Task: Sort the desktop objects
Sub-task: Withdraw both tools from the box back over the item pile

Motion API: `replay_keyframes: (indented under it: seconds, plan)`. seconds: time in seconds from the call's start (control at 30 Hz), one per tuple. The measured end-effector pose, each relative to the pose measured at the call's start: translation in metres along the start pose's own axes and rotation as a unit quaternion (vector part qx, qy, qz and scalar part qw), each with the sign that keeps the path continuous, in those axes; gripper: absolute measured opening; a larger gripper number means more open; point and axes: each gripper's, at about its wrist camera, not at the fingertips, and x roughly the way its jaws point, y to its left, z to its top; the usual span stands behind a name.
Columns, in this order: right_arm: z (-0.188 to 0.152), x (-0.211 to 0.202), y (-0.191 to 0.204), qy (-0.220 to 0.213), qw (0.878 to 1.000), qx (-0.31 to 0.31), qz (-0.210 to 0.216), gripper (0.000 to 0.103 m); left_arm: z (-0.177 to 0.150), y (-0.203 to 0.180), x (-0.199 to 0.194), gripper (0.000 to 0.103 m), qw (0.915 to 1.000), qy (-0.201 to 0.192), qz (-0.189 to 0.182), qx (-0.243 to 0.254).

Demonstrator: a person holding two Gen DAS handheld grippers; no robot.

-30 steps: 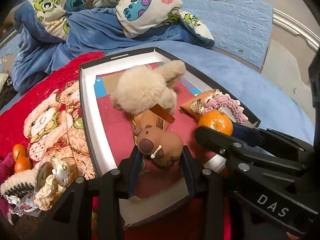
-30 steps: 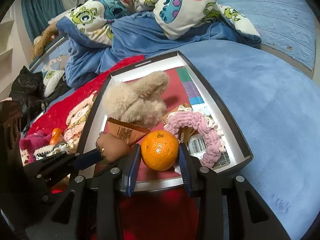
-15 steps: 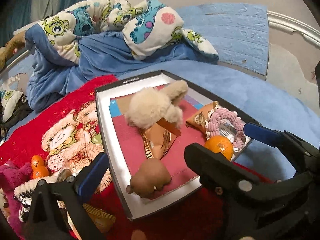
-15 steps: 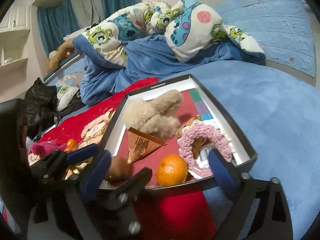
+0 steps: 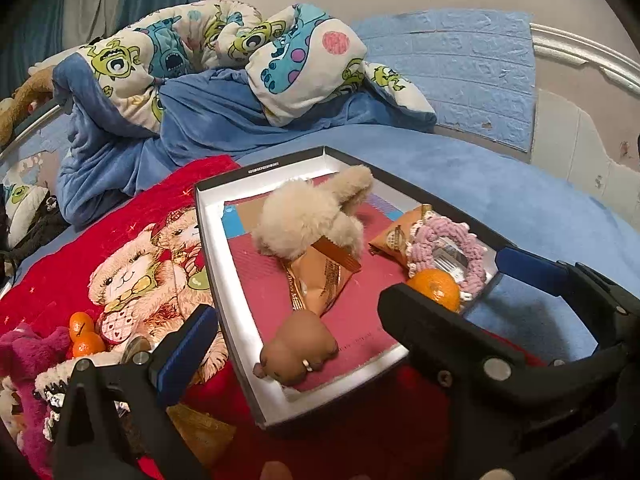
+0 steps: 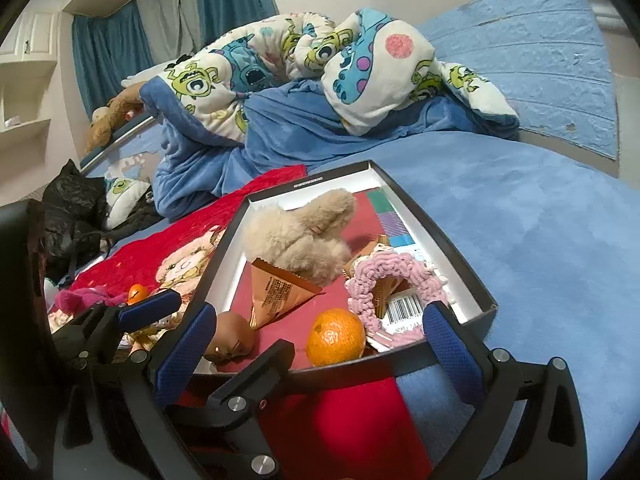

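- Both tongs have just been opening; left tongs (image 5: 296, 340) and right tongs (image 6: 320, 332) now gape wide, gripping nothing.
- Brown rubbery animal figure (image 5: 300, 350) and round orange mandarin (image 6: 336, 336) lie released in the shallow black-rimmed box lid (image 5: 214, 248) on the bed.

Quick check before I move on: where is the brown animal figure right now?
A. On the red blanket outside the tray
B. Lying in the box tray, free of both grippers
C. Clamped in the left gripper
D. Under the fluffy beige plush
B. The brown animal figure lies on the red liner at the near corner of the box tray, and the left gripper stands wide open with neither pad touching it.
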Motion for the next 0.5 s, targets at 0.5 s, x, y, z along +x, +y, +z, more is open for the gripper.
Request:
replay_keyframes:
  seconds: [0.5]
  plan:
    - [-0.014, -0.042, 0.022, -0.019, 0.999, 0.034, 0.021, 0.103, -0.018, -0.01, -0.087, 0.103, 0.9991, -0.028, 0.001, 0.031]
